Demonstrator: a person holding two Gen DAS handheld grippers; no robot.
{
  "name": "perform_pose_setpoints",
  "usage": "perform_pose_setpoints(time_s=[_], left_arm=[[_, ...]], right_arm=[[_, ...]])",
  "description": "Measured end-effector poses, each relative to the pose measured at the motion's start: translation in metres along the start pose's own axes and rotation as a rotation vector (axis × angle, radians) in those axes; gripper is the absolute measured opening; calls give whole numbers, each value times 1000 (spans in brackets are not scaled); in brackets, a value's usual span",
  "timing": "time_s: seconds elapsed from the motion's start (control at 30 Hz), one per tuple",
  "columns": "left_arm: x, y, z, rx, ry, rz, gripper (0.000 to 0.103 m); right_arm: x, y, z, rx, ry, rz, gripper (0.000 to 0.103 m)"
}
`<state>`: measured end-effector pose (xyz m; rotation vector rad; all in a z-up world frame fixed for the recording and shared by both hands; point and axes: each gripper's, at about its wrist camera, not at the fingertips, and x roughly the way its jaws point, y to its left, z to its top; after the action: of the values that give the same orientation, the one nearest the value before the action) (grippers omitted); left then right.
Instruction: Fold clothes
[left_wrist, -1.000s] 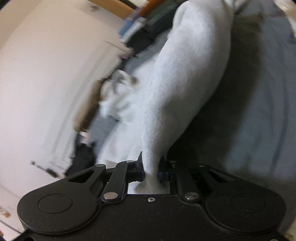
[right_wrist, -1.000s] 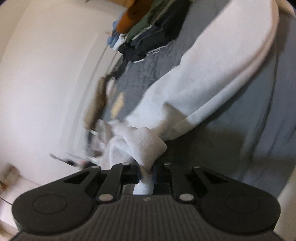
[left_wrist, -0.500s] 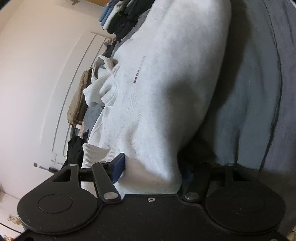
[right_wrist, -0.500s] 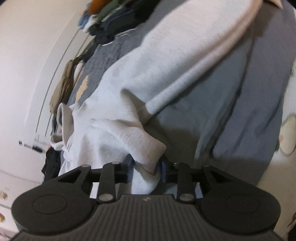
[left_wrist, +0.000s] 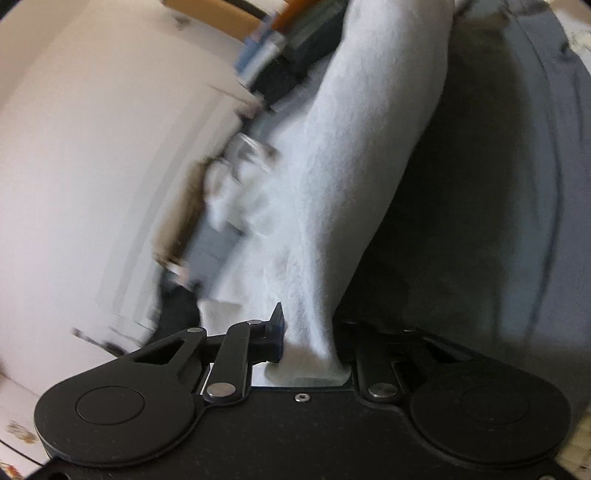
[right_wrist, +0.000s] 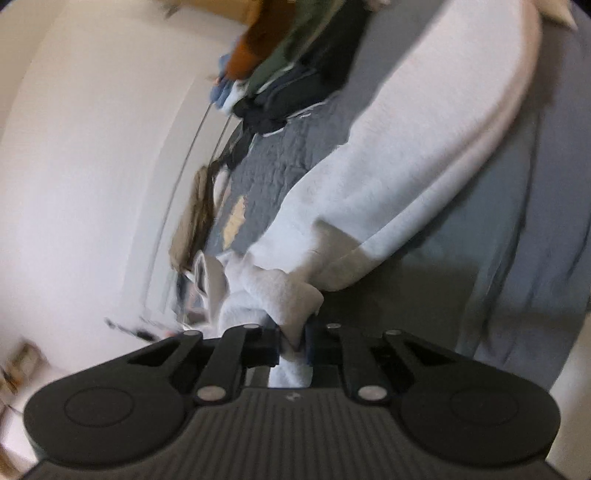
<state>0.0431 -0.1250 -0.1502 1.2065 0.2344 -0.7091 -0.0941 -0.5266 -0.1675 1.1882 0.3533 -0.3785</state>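
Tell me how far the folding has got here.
Done: a stack of folded clothes sits at the far end of the grey bedspread. In hand: left gripper and right gripper are closing on the white sweatshirt, lifted and stretched. Left: folding it.

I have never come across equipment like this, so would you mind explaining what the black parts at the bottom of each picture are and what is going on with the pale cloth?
There is no robot here: a person holds a two-finger gripper in each hand, and each gripper carries a wide-angle camera looking forward along its fingers. The black shapes at the bottom are the grippers' own bodies and linkages. One picture comes from the left gripper, the other from the right gripper. Both are closing on bunched folds of the same light grey sweatshirt, which hangs stretched above a grey-blue bed cover. The cloth sits between the fingers of each. At the far end of the bed lies a pile of other clothes, in orange, green and dark colours. The pictures are blurred, so finer detail is hard to tell.
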Motion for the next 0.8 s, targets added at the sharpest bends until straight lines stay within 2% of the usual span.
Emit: perform_pose_setpoints(time_s=[0.03, 0.1, 0.2, 0.33, 0.37, 0.43, 0.5, 0.57, 0.67, 0.8], left_arm=[[6, -7, -2, 4, 20, -31, 18], [16, -30, -6, 76, 51, -46, 21], [13, -35, -3, 111, 60, -29, 26], [-4, -16, 1, -23, 72, -51, 30], [-10, -10, 4, -53, 72, -55, 32], [-20, 1, 10, -105, 60, -61, 48], [-32, 9, 14, -151, 37, -64, 53], [-43, 16, 19, -203, 12, -75, 54], [-54, 25, 33, -299, -55, -107, 56], [-76, 15, 69, -399, -200, -185, 62]], right_arm=[[7, -5, 0, -21, 45, -61, 11], [23, -17, -1, -46, 140, -177, 13], [24, -27, 2, -45, 201, -225, 16], [6, -7, 9, -143, 226, -219, 25], [-2, -2, 10, -163, 210, -219, 26], [-16, 6, 18, -215, 151, -216, 27], [-29, 12, 26, -256, 103, -189, 29], [-41, 16, 32, -283, 61, -158, 35], [-39, 13, 34, -241, 53, -133, 36], [-26, 4, 30, -139, 121, -95, 36]])
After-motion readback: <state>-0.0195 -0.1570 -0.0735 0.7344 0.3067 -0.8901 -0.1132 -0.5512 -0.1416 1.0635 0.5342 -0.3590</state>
